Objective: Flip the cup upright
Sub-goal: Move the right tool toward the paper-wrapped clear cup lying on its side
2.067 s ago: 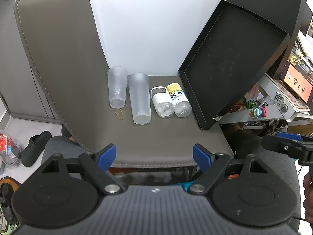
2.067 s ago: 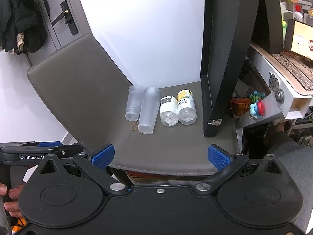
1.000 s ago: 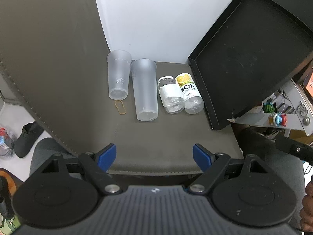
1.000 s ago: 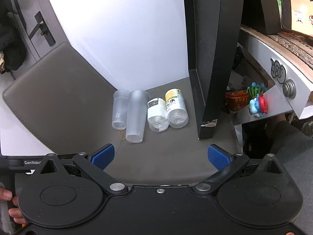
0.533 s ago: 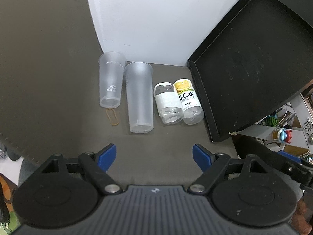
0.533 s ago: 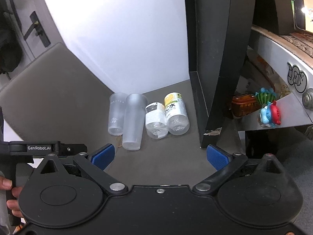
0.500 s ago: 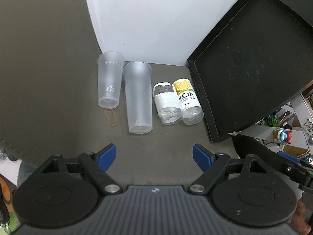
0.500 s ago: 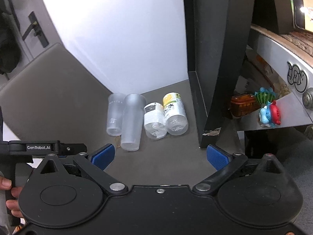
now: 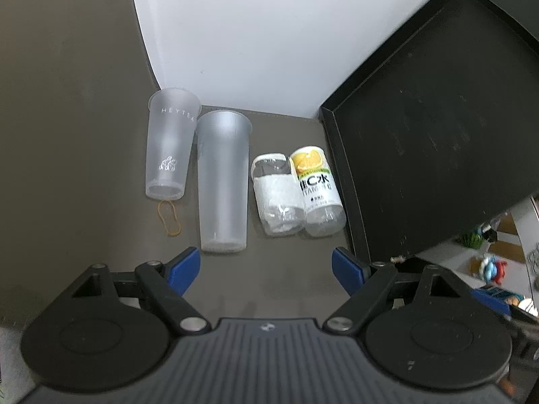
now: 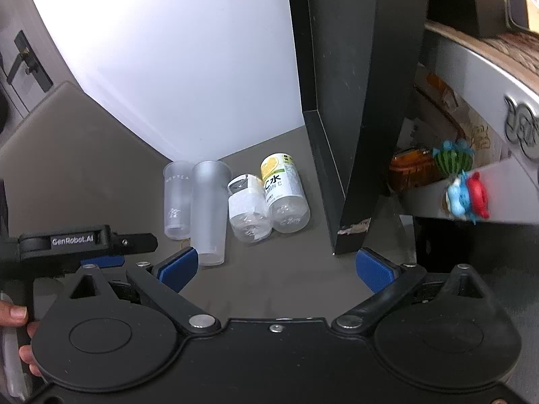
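Two frosted plastic cups lie on their sides on the dark grey surface (image 9: 269, 286), bases toward me: a short one marked HEYTEA (image 9: 168, 148) and a taller one (image 9: 222, 181) next to it. They also show in the right wrist view, the short cup (image 10: 175, 202) left of the tall cup (image 10: 209, 215). My left gripper (image 9: 266, 266) is open and empty, just short of the tall cup's base. My right gripper (image 10: 276, 266) is open and empty, with its left fingertip (image 10: 178, 266) near the tall cup's base.
Two clear bottles lie right of the cups, one white-labelled (image 9: 276, 192) and one yellow-labelled (image 9: 316, 192). A rubber band (image 9: 168, 217) lies by the short cup. A black tray (image 9: 431, 155) leans upright at the right. A grey chair back (image 9: 67, 134) rises at the left.
Both grippers have moved forward and closer to the cups and bottles, which now look larger. The cups and bottles have not moved. Both grippers stay open.
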### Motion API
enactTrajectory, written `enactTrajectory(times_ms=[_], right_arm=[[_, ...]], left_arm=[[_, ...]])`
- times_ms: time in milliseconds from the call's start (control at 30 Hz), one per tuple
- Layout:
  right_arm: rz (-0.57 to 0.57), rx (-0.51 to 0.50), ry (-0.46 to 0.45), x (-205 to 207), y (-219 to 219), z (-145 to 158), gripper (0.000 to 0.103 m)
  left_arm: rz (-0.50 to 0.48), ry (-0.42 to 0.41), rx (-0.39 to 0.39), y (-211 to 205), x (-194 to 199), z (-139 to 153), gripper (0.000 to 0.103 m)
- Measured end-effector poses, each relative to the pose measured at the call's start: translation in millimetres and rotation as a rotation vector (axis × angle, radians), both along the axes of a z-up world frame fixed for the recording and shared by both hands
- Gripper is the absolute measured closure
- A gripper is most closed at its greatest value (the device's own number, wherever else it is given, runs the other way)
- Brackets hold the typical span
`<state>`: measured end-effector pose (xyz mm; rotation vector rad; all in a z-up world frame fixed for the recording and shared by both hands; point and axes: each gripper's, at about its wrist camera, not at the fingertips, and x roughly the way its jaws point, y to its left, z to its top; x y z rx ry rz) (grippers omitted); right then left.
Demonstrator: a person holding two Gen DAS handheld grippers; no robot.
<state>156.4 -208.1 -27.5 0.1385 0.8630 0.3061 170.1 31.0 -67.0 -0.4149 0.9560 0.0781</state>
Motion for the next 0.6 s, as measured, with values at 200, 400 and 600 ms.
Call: enactTrajectory(times_ms=[200,400,600], right_arm=[[0.032,-0.024,0.016,13.6,11.3,-1.8,0.002],[0.054,-0.051,0.056,27.9,20.1,-5.1,0.002],[0.036,-0.018,0.11,44.0,22.2,-6.1,0.013]], left_arm=[[0.01,0.01,-0.034,0.1,25.2,-13.0,0.019],[0.026,0.03,-0.061,1.3,47.4,-28.9,0.02],[0.026,0.05,-0.089,2.7,67.6,-40.4,0.022]])
